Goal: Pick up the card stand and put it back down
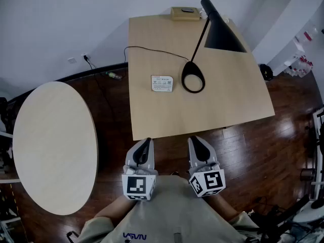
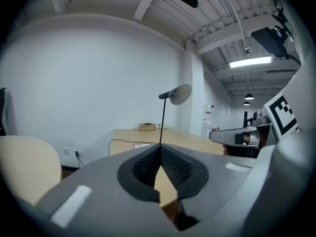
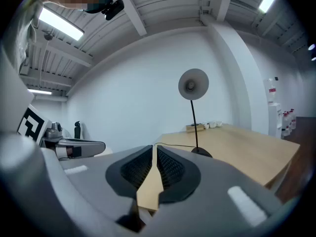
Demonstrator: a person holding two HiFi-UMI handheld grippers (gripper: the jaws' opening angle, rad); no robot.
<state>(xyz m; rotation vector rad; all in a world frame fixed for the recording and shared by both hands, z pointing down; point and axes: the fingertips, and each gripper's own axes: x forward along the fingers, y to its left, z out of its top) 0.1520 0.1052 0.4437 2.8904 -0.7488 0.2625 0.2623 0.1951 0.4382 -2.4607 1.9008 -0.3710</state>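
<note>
Closest to us, both grippers are held side by side just in front of our chest, over the dark wood floor (image 1: 111,151) and short of the table's near edge, each pointing ahead and dipping only a little below level. The left gripper (image 1: 146,144) has its jaws closed tip to tip with nothing between them, as the left gripper view shows (image 2: 160,149). The right gripper (image 1: 197,142) is all but closed too: in its own view (image 3: 154,149) only a thin slit separates the pads, and nothing is held in it. Neither touches the square table (image 1: 202,118). Further out, near the table's middle and well apart from both grippers, the card stand (image 1: 162,83) rests on the tabletop, more or less ahead of the left gripper. Just beside it on the right sits the round base of the black desk lamp (image 1: 193,78), whose stem leans away to a cone shade. A cable (image 1: 152,50) runs off left behind the card stand. At the far edge lies a small box (image 1: 185,13). To our left stands a round table (image 1: 50,146).
</note>
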